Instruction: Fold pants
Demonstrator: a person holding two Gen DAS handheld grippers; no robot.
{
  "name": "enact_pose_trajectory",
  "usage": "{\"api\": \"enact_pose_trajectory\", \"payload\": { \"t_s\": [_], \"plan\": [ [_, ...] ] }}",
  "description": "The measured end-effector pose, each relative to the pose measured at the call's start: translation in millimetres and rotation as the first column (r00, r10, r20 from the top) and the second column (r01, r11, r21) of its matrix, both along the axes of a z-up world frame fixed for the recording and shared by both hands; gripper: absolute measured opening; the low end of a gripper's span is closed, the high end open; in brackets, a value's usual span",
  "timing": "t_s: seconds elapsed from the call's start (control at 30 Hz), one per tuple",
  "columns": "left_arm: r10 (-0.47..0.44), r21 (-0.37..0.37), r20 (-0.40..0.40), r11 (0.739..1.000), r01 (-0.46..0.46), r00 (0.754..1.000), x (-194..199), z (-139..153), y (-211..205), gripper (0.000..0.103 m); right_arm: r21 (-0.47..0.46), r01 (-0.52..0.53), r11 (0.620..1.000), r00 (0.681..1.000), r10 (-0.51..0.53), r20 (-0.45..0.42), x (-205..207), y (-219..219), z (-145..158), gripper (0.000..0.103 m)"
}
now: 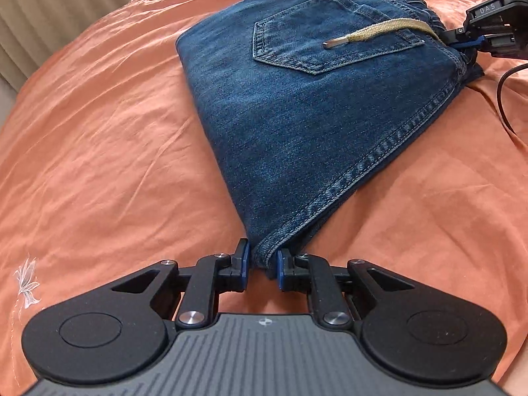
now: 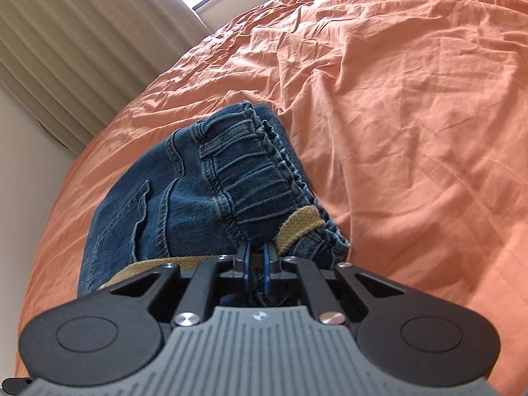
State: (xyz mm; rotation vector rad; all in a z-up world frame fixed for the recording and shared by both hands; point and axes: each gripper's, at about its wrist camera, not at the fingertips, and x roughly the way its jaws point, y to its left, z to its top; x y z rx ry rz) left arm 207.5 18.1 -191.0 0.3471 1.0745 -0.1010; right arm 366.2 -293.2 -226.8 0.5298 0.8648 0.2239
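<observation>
Left wrist view: the jeans (image 1: 297, 99) lie folded on the orange bedsheet (image 1: 99, 132), back pocket (image 1: 316, 39) up and a tan drawstring (image 1: 379, 31) trailing across it. The left gripper (image 1: 262, 260) is closed on the denim's near corner, well away from the pocket, with the blue pads pressing a bunched hem between them. Beyond the pocket, the right gripper (image 1: 462, 41) meets the waistband end.

Right wrist view: the right gripper (image 2: 256, 260) has its jaws nearly together, pinching the denim at the elastic waistband (image 2: 250, 171), just beside the drawstring (image 2: 297, 221). Curtains (image 2: 82, 33) hang beyond the bed.

With both ends seized, this looks like the start of another fold or a lift. The next move probably calls for raising both corners together, keeping the layers aligned and the drawstring from catching.
</observation>
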Motion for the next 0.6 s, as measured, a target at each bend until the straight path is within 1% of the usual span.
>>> {"api": "enact_pose_trajectory", "payload": {
  "t_s": [0.13, 0.2, 0.27, 0.3, 0.33, 0.43, 0.47, 0.5, 0.57, 0.6],
  "plan": [
    [0.003, -0.020, -0.022, 1.000, -0.003, 1.000, -3.0, 11.5, 3.9, 0.017, -0.020, -0.003, 1.000, 1.000, 0.003, 0.014, -4.6, 1.6, 4.9, 0.000],
    [0.013, -0.044, -0.020, 0.999, -0.013, 1.000, -7.8, 19.3, 3.0, 0.018, -0.010, 0.004, 1.000, 1.000, -0.004, 0.015, -9.1, -0.9, 8.0, 0.000],
    [0.010, -0.044, -0.014, 0.999, -0.010, 1.000, -12.0, 28.0, 2.6, 0.020, 0.006, 0.013, 1.000, 1.000, -0.013, 0.014, -16.4, -5.3, 10.4, 0.000],
    [0.004, -0.038, -0.011, 0.999, -0.004, 1.000, -14.7, 32.4, 2.0, 0.021, 0.011, 0.014, 1.000, 1.000, -0.014, 0.013, -20.0, -7.2, 12.1, 0.004],
    [-0.001, -0.034, -0.008, 0.999, 0.001, 1.000, -17.2, 36.6, 1.7, 0.022, 0.014, 0.012, 1.000, 1.000, -0.012, 0.015, -23.5, -8.6, 13.8, 0.006],
    [-0.008, -0.030, 0.018, 1.000, 0.009, 1.000, -21.2, 48.6, 2.0, 0.023, 0.020, 0.002, 1.000, 1.000, -0.003, 0.031, -34.4, -11.8, 21.3, 0.016],
    [-0.010, -0.032, 0.028, 0.999, 0.011, 1.000, -20.9, 53.1, 2.7, 0.023, 0.025, 0.002, 1.000, 0.999, -0.002, 0.035, -38.0, -12.3, 23.7, 0.023],
    [-0.011, -0.042, 0.037, 0.999, 0.012, 0.999, -20.6, 57.9, 3.7, 0.023, 0.020, 0.007, 1.000, 0.999, -0.008, 0.044, -42.6, -12.5, 26.7, 0.034],
    [-0.008, -0.072, 0.052, 0.997, 0.011, 0.999, -20.2, 67.0, 5.8, 0.023, -0.006, 0.023, 1.000, 0.997, -0.022, 0.071, -53.5, -12.8, 33.8, 0.040],
    [-0.005, -0.088, 0.057, 0.996, 0.010, 0.998, -19.3, 70.7, 6.6, 0.024, 0.002, 0.026, 1.000, 0.997, -0.026, 0.075, -57.2, -14.4, 36.2, 0.043]
  ]
}}
